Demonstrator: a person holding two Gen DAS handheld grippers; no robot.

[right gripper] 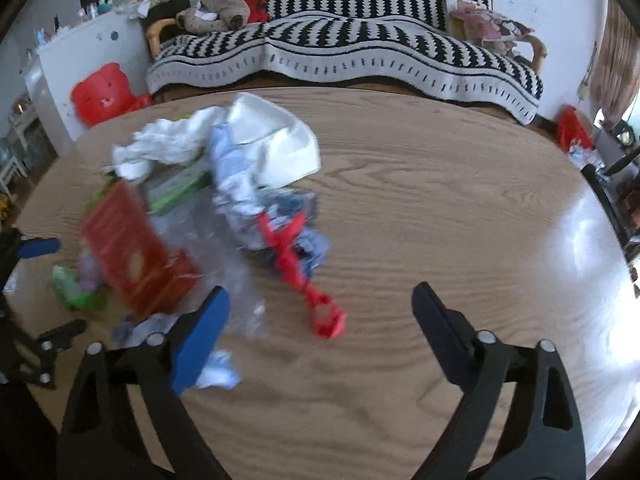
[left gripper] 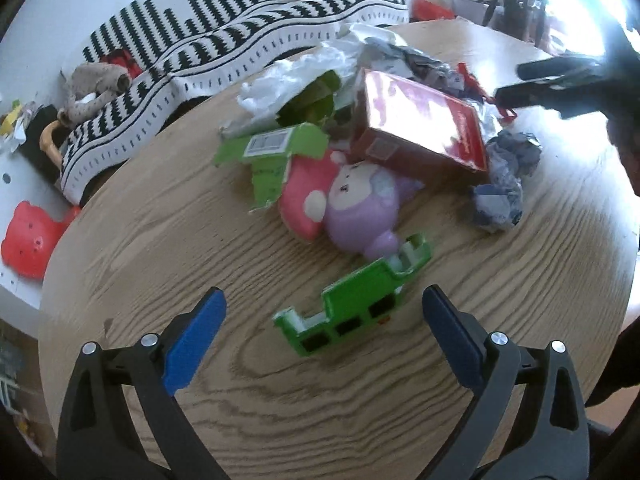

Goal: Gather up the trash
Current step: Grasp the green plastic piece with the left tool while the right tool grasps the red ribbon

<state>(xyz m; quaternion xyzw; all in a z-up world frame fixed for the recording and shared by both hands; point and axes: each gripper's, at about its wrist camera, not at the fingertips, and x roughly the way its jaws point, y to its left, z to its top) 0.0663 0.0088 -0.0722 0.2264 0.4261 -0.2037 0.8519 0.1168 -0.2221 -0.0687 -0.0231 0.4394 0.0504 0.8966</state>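
Left wrist view: left gripper over the wooden desk, jaws spread wide, nothing pinched. Green plastic piece lying on the desk in the gap between the blue pads, touching neither. Just beyond it, purple toy against a pink spotted cushion. Behind those, the trash heap: torn green carton with a barcode label, red box propped at a tilt on top, white crumpled plastic at the back, crumpled blue-and-white paper on the desk right of the box. Other gripper dark at the right edge, past the heap.

Right wrist view, blurred: right gripper also over the desk, jaws apart, empty. Red ribbon-like strip trailing from the heap toward the gap between the pads, its looped end lying on the desk there; contact with either pad not seen. Red box left of the strip, clear wrap between them, white sheet and crumpled paper farther back. Small crumpled wad beside the left pad, partly hidden by it. Beyond the desk, striped black-and-white sofa.
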